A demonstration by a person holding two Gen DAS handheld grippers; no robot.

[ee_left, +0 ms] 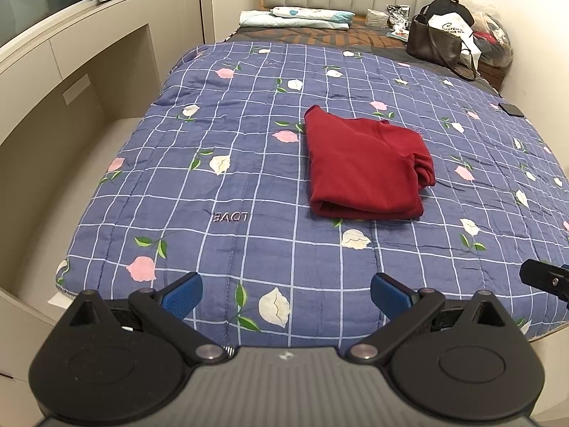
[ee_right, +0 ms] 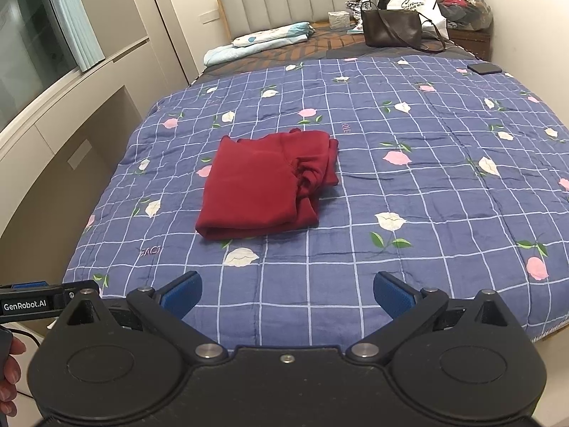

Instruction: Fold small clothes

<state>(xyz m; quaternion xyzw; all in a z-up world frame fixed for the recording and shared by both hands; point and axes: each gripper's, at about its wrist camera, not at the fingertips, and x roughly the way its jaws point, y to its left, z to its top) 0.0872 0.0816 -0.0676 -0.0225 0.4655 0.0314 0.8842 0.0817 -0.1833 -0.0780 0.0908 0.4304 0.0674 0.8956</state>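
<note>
A dark red garment (ee_left: 362, 167) (ee_right: 263, 186) lies folded into a thick rectangle on the blue checked quilt (ee_left: 249, 163) (ee_right: 409, 185), near the middle of the bed. Its bunched sleeve edges face right. My left gripper (ee_left: 286, 295) hangs open above the quilt's near edge, well short of the garment, with nothing between its blue pads. My right gripper (ee_right: 287, 295) is also open and empty, held back over the near edge. In the right wrist view the left gripper's side (ee_right: 32, 302) shows at the lower left, with a person's fingers (ee_right: 10, 366) below it.
A brown handbag (ee_left: 437, 48) (ee_right: 391, 28), a black backpack and plastic bags crowd the bed's far right by the padded headboard (ee_right: 302, 3). Folded light bedding (ee_left: 295, 17) (ee_right: 259, 41) lies at the far left. A dark phone (ee_left: 511, 109) (ee_right: 483, 68) rests on the quilt's right side. Beige cabinetry (ee_left: 71, 114) runs along the left.
</note>
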